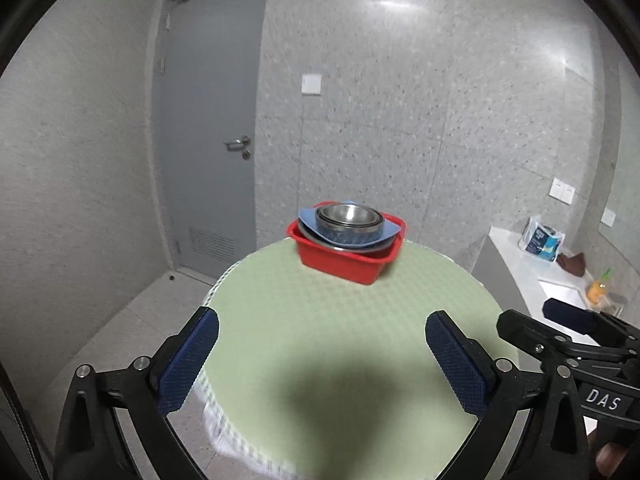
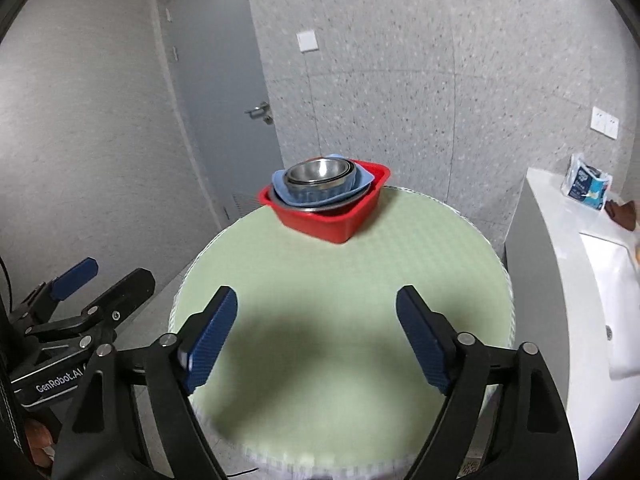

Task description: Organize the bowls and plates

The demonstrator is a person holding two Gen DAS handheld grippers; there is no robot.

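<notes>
Red basin [image 1: 348, 258] at far edge of round green table [image 1: 340, 320], holding a blue plate [image 1: 316, 220] w/ nested steel bowls [image 1: 347, 218] on top. L gripper [image 1: 322, 354] and R gripper [image 2: 316, 332] both near edge, jaws spread wide, nothing between.

White letters "DAS" stand on the black body of the right gripper [image 1: 568, 332], seen at the right edge of the left wrist view. "GenRobot.AI" stands in white on the black body of the left gripper [image 2: 96, 276], at the left edge of the right wrist view. The print on the blue-and-white packet [image 2: 587, 182] on the far right counter is too small to read.
</notes>
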